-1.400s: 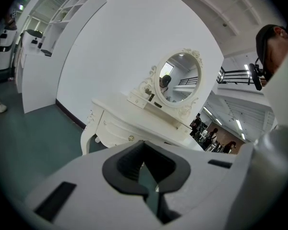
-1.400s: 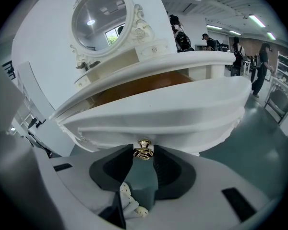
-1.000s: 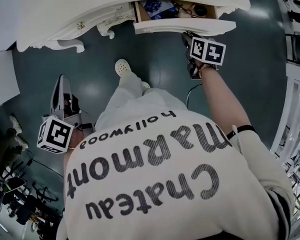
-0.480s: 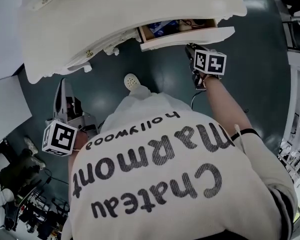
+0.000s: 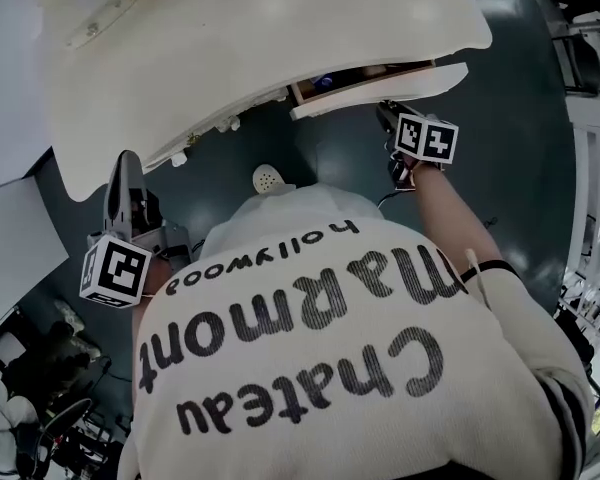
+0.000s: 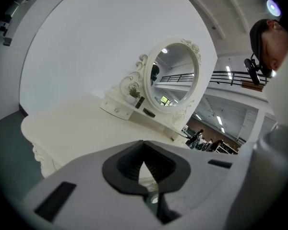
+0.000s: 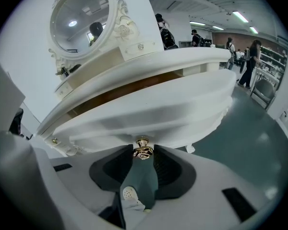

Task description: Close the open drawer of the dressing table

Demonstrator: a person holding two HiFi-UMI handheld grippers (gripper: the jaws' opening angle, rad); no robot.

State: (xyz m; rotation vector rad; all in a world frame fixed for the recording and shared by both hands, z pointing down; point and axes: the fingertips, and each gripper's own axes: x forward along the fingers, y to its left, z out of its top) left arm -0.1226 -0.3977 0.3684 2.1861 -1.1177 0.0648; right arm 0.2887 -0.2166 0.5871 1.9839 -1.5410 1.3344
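The drawer (image 5: 380, 80) sits under the front edge of the dressing table (image 5: 280, 38), near its right end. It is not shut yet. A thin strip of its inside shows, much less than a second ago, though the head view has also leaned over the top and may hide some. The right gripper (image 5: 384, 109) pinches the little gold knob (image 7: 143, 152), so I think more pushing is needed. The left gripper (image 5: 128, 164), jaws together and empty, has come nearer the front edge. A shoe (image 5: 268, 178) stands below, and nothing blocks the drawer.
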